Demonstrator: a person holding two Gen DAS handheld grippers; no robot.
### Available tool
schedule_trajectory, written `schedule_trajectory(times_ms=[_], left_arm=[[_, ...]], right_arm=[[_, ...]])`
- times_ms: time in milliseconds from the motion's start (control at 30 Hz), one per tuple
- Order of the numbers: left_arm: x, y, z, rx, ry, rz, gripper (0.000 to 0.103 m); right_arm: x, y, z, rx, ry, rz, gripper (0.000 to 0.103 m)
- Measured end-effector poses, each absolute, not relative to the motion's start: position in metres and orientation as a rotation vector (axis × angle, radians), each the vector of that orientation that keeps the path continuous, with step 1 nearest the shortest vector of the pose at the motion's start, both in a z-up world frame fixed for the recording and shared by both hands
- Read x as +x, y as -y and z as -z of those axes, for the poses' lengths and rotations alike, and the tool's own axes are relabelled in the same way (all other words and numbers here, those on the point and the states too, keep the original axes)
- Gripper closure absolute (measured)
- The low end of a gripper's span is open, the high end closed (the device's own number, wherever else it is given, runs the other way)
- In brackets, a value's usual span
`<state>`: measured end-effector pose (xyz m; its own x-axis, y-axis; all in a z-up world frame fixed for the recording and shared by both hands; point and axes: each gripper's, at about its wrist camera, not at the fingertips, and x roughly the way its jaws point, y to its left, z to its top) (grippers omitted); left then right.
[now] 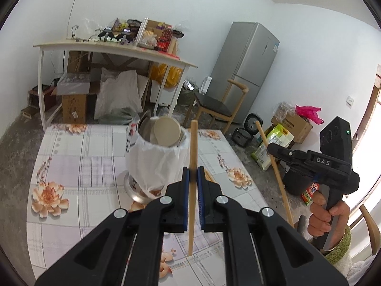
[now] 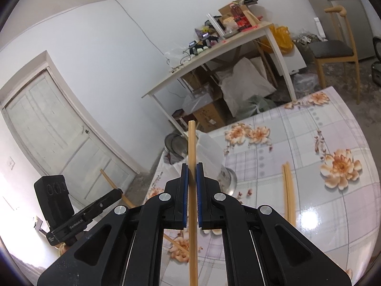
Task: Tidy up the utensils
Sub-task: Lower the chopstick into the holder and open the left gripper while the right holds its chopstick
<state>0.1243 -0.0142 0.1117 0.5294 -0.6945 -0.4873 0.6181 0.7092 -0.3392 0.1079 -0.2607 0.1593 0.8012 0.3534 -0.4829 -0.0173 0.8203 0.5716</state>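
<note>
White walls point(image 1: 190, 4) are enclosing a grey floor point(image 1: 14, 138); a fridge point(image 1: 245, 66), chair point(image 1: 214, 104), cluttered desk point(image 1: 114, 47) and door point(image 2: 59, 128) are standing around.

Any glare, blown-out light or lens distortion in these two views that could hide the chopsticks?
Left wrist view: daylight blows out the right edge behind the right gripper; the fisheye bends the side table, yet the held chopstick stays sharp. Right wrist view: a bright glare spot sits on the glossy tablecloth beside the lying chopsticks, which look slightly soft.
</note>
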Motion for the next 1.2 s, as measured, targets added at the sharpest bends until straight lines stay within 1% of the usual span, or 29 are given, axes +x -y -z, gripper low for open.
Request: schedule_trajectory(times_ms=[367, 633, 767, 900, 1200], left_arm=[[0.136, 0.01, -0.158, -0.164, -0.525, 0.797, 0.097], [0.162, 0.0, -0.206, -0.216, -0.394, 0.759, 0.097], [0.179, 0.002, -0.218, -0.203, -0.348, 0.716, 0.097], [0.204, 0.009, -0.217, -0.177, -0.337, 0.669, 0.097], [0.248, 0.028, -0.173, -0.133, -0.417, 0.601, 0.097]], right_arm=[[0.121, 0.264, -0.171, 0.583, -0.575, -0.234, 0.098], [0.132, 0.269, -0.176, 0.574, -0.565, -0.247, 0.098], [0.136, 0.271, -0.172, 0.579, -0.573, -0.247, 0.098], [0.14, 0.275, -0.165, 0.587, -0.588, -0.242, 0.098], [0.146, 0.284, -0.154, 0.595, -0.615, -0.223, 0.098]])
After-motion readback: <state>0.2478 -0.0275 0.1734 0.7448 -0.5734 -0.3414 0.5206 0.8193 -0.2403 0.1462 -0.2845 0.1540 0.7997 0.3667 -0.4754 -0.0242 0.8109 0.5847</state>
